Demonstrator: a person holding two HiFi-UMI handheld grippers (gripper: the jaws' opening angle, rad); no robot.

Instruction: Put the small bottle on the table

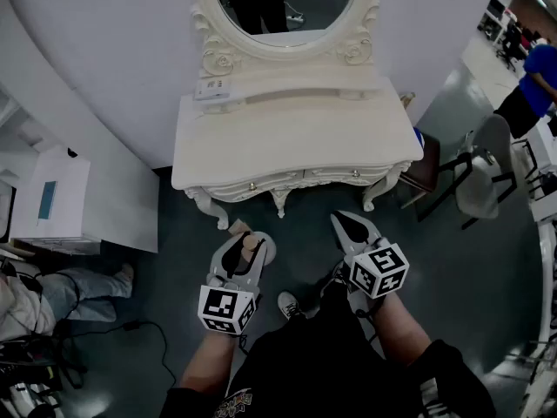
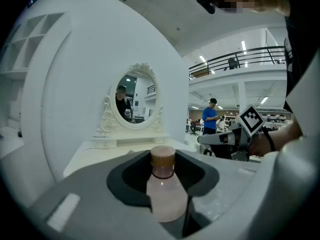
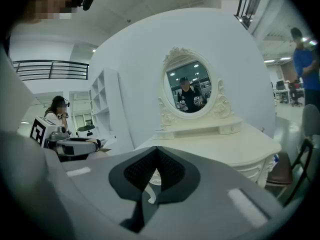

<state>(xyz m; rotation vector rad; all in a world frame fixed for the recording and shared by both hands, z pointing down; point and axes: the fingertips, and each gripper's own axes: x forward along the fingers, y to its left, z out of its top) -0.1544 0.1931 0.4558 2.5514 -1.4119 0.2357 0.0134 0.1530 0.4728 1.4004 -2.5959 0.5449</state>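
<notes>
In the head view the left claw is clenched on the small bottle, held low over the floor, short of the white surface's front edge; the right claw hangs beside it, apart; the top ahead is mostly bare, only a small flat item near the mirror, so room to set down looks ample; a chair stands off the right corner; in the left gripper view the bottle stands upright between the jaws, cork cap up, gripped at the body, likely so it lands on its base; in the right gripper view the jaws are pressed together on nothing
</notes>
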